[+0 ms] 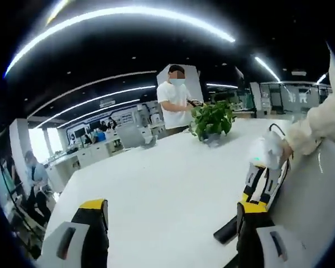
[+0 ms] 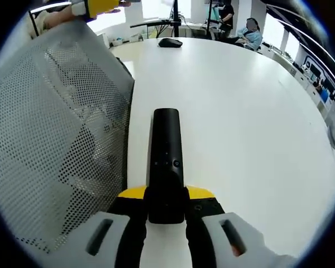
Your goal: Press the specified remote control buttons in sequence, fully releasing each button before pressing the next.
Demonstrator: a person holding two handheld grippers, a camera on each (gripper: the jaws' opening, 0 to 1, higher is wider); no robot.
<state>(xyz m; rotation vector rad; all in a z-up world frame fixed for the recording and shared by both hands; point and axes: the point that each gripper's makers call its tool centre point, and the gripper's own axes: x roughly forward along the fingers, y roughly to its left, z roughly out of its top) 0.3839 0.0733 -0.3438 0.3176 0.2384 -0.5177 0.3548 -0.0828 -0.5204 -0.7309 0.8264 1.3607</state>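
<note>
On the white table point(image 1: 156, 184) in the left gripper view, the left gripper point(image 1: 167, 223) shows its two yellow-and-black jaws wide apart with nothing between them. At the right of that view the right gripper point(image 1: 261, 187) comes in, held by a person's hand in a pale sleeve point(image 1: 315, 131), and a dark end of the remote control point(image 1: 225, 230) pokes out just beside the right jaw, low over the tabletop. Farther back on the table stands a potted plant point(image 1: 212, 120), with a person in a white shirt point(image 1: 175, 103) behind it. Over in the right gripper view, the right gripper point(image 2: 166, 215) has its jaws closed on the near end of the black remote control point(image 2: 166, 156), which points straight ahead above the table point(image 2: 240, 111). A grey mesh chair back point(image 2: 56, 139) stands at the left, touching the table's edge, and a black mouse point(image 2: 170, 42) lies at the far side.
</note>
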